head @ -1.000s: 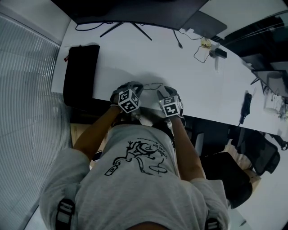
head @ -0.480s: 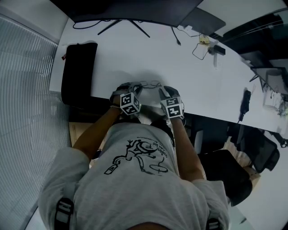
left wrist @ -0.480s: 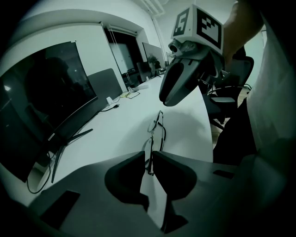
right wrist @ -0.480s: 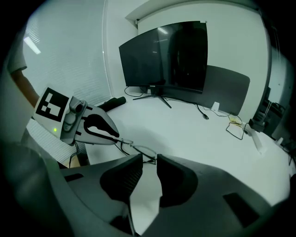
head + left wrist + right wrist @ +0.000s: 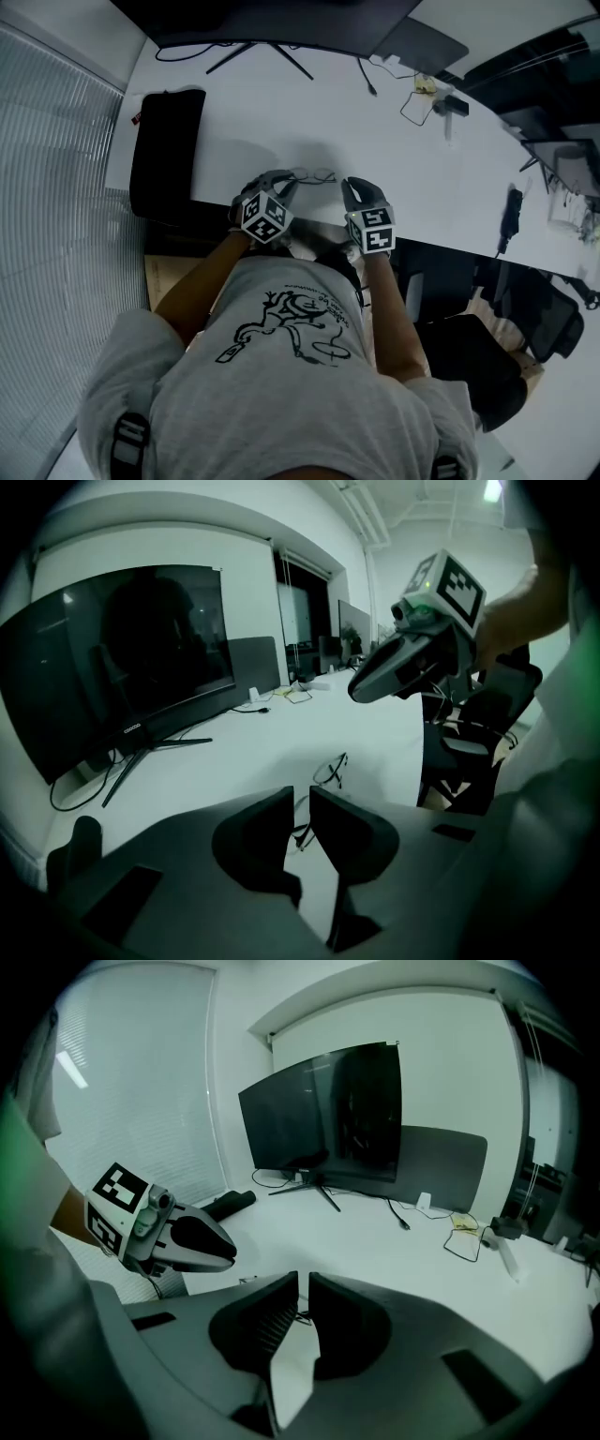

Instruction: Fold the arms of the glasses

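Thin-framed glasses (image 5: pixel 314 174) lie on the white desk (image 5: pixel 394 159), just beyond both grippers. In the left gripper view the glasses (image 5: pixel 330 769) rest on the desk past the jaws, and one arm runs back toward the gap. My left gripper (image 5: pixel 284 182) hangs above their left end, jaws only a narrow gap apart (image 5: pixel 301 803) and holding nothing. My right gripper (image 5: pixel 352 190) hovers off their right end. Its jaws are closing to a thin slit (image 5: pixel 304 1288) with nothing between them. Each gripper shows in the other's view, the right (image 5: pixel 375 682) and the left (image 5: pixel 211 1246).
A dark monitor (image 5: pixel 281 23) on a splayed stand is at the desk's far edge. A long black case (image 5: pixel 167 150) lies at the left end. Cables and small items (image 5: pixel 427 101) sit at the far right. A black chair (image 5: pixel 473 370) stands beside the person.
Both grippers have lifted and drawn back slightly from the glasses toward the person; the right marker cube has shifted right. The glasses stay on the desk.
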